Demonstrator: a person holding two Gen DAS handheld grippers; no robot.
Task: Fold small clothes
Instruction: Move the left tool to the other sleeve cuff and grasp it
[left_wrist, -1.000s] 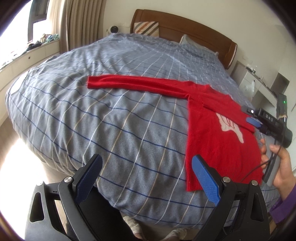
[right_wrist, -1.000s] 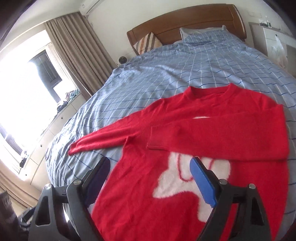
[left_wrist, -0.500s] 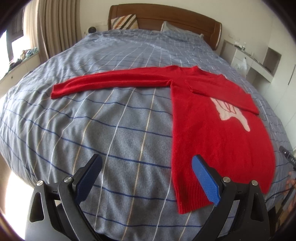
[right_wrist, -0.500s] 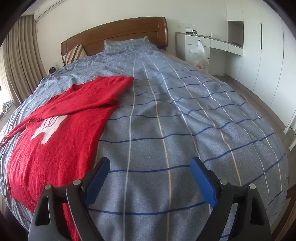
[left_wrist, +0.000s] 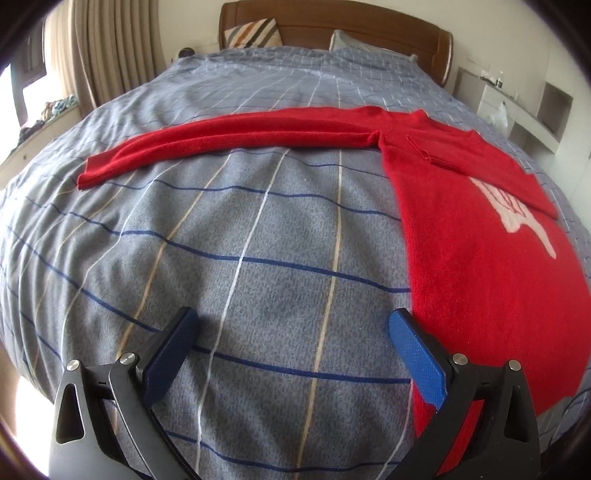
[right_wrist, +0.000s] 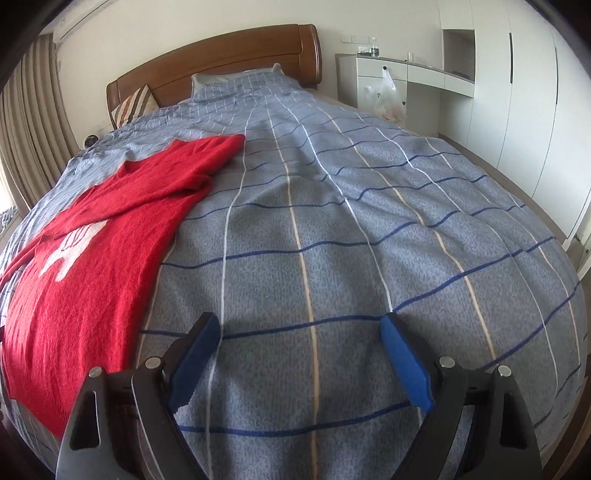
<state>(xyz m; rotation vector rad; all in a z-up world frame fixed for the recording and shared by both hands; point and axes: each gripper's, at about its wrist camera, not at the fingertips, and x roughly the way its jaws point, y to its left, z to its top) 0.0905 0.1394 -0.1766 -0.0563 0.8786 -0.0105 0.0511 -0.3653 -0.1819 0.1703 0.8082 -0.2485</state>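
A red sweater (left_wrist: 476, 258) with a white figure on its front lies flat on the blue checked bedspread (left_wrist: 229, 236). One sleeve (left_wrist: 229, 140) stretches out to the left; the other is folded across the chest. My left gripper (left_wrist: 291, 332) is open and empty, low over the bedspread just left of the sweater's hem. In the right wrist view the sweater (right_wrist: 96, 254) lies at the left. My right gripper (right_wrist: 299, 332) is open and empty over bare bedspread to the right of the sweater.
A wooden headboard (right_wrist: 221, 62) with pillows stands at the far end. Curtains (left_wrist: 110, 55) and a window ledge are at the left. White drawers with a plastic bag (right_wrist: 384, 96) and wardrobes stand at the right.
Both grippers have swung apart and lowered toward the bed. The right one turned from over the sweater's front to bare bedspread on its right. The left one moved closer to the hem.
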